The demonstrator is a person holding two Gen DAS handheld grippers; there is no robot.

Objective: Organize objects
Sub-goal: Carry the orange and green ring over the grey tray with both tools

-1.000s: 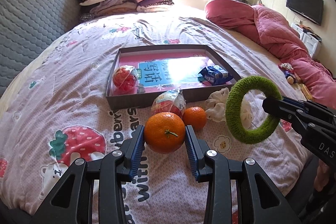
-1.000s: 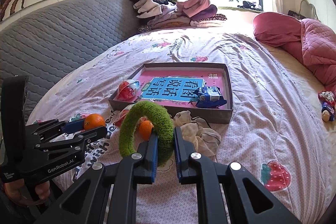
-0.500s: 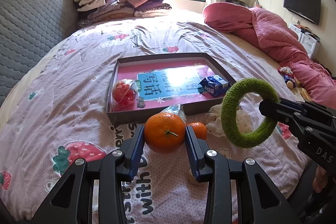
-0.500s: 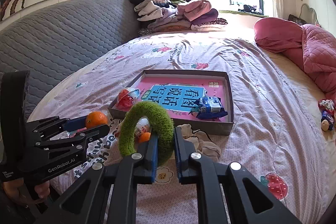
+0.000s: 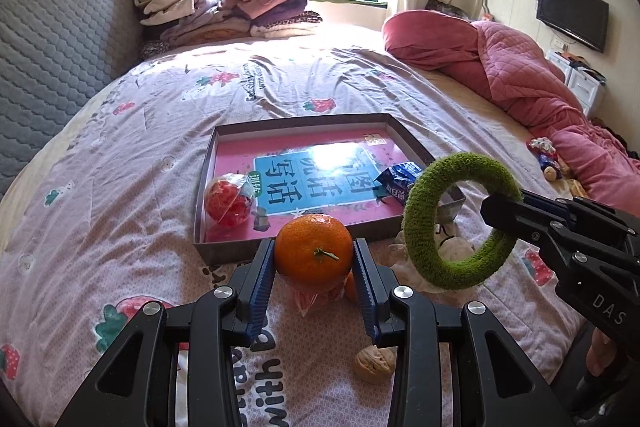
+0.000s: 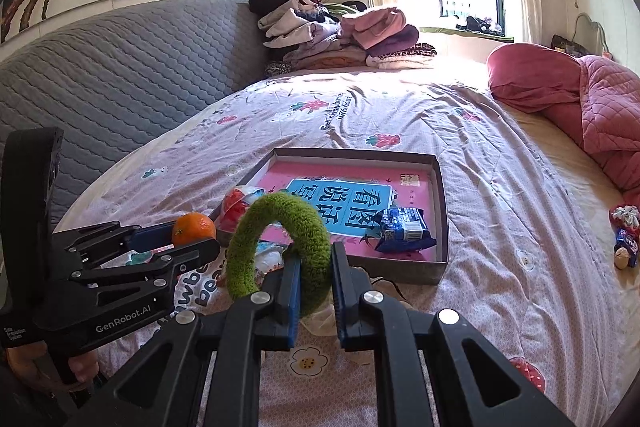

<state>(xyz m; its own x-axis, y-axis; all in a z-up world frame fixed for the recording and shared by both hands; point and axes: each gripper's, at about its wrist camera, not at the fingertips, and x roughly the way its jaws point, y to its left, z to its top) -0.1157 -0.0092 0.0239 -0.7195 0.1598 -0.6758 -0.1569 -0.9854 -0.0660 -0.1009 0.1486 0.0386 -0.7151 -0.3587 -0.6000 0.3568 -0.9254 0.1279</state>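
Note:
My left gripper is shut on a large orange and holds it above the bedspread, just in front of the shallow grey box. The orange also shows in the right wrist view. My right gripper is shut on a fuzzy green ring, held upright in the air; the ring shows in the left wrist view to the right of the orange. The box holds a pink book, a red bagged item and a blue snack packet.
A walnut and a small orange lie on the bedspread under my left gripper. A crumpled white cloth lies beside the box. Folded clothes are at the bed's far end, a pink quilt at the right.
Both grippers have risen with their loads. The orange and the ring now stand higher against the box, and the walnut has come into view below.

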